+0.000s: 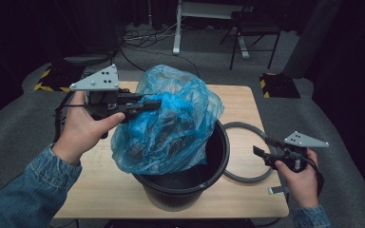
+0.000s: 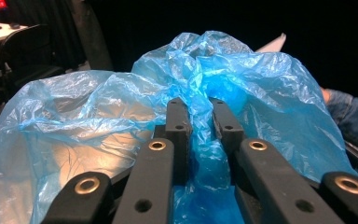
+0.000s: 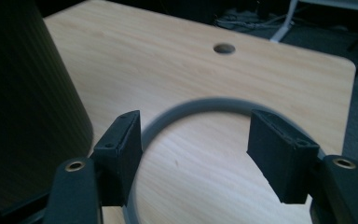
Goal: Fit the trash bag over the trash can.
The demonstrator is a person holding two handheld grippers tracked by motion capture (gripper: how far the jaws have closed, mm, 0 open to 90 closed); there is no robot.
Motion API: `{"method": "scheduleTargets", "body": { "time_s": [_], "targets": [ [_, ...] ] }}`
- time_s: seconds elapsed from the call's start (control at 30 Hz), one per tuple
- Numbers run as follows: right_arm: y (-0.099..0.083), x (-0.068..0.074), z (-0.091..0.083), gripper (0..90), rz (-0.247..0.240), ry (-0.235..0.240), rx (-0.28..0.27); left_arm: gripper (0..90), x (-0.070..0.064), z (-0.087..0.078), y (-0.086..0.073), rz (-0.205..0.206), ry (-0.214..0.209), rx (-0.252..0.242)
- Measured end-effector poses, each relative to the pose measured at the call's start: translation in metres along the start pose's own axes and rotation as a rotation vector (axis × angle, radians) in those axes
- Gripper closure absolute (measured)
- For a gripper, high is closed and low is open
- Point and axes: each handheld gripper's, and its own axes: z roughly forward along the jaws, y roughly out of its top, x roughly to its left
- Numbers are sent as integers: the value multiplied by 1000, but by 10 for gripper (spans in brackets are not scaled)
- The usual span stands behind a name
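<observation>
A crumpled blue plastic bag (image 1: 171,123) hangs over the mouth of a black bin (image 1: 185,185) on the wooden table (image 1: 237,102). My left gripper (image 1: 149,104) is shut on a fold of the blue plastic bag (image 2: 200,93) at its upper left; the film is pinched between the two jaws of my left gripper (image 2: 199,109). A grey ring (image 1: 254,152) lies flat on the table to the right of the bin. My right gripper (image 1: 261,154) stands open at that ring's right side. The grey ring (image 3: 200,105) curves between the jaws of my right gripper (image 3: 196,135), with the bin's dark wall (image 3: 23,107) to the left.
The table has a round hole (image 3: 223,48) near its far edge. Beyond the table, a grey floor carries cables (image 1: 147,38), a chair (image 1: 254,28) and a desk leg (image 1: 177,28). Yellow-black striped markers (image 1: 45,78) lie on the floor at both sides.
</observation>
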Motion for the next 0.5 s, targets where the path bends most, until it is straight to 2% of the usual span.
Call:
{"method": "scheduleTargets", "body": {
  "time_s": [0.23, 0.33, 0.5],
  "targets": [
    [51, 14, -8, 356, -68, 75, -50, 804, 0, 3, -4, -1, 12, 5],
    [70, 22, -6, 352, -101, 106, -61, 803, -1, 3, -6, -1, 18, 5],
    [95, 34, -1, 352, -125, 155, -83, 803, -1, 3, -8, -6, 24, 11]
  ]
}}
